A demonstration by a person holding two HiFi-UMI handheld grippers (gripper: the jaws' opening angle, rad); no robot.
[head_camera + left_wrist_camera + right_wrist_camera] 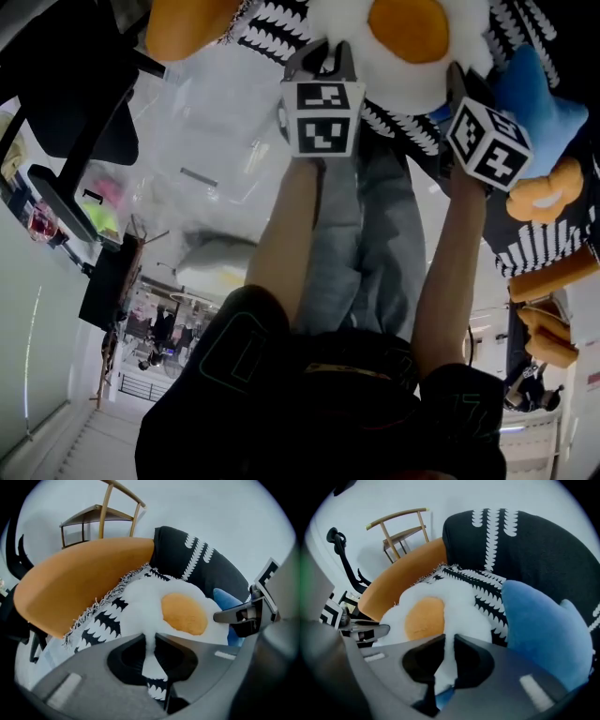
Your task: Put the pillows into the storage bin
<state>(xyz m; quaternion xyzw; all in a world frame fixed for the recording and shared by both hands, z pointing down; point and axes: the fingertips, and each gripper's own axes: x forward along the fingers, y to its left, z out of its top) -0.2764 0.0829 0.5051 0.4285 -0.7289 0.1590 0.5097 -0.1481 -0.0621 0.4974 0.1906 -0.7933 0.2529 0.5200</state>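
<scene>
Two-handed grasp of the egg-shaped pillow point(405, 33), atop other pillows point(536, 89). Head view: left gripper point(323, 58) and right gripper point(461, 80) at its near edge; a clear bin point(211, 164) nearby, left. Left gripper view: jaws clenched on the white plush rim. Right gripper view: likewise. Grasp apparently made; next calls for a joint lift toward the bin.

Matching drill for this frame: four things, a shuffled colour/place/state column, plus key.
1. blue pillow
2. wooden chair
3. egg pillow
4. orange pillow

A. white edge pinched by left gripper and right gripper
B. background, behind the pillows
C. plain, left of the egg pillow, left gripper view
D. right of the egg pillow, right gripper view

Pairs: 1-D, 2-B, 3-A, 4-C
</scene>
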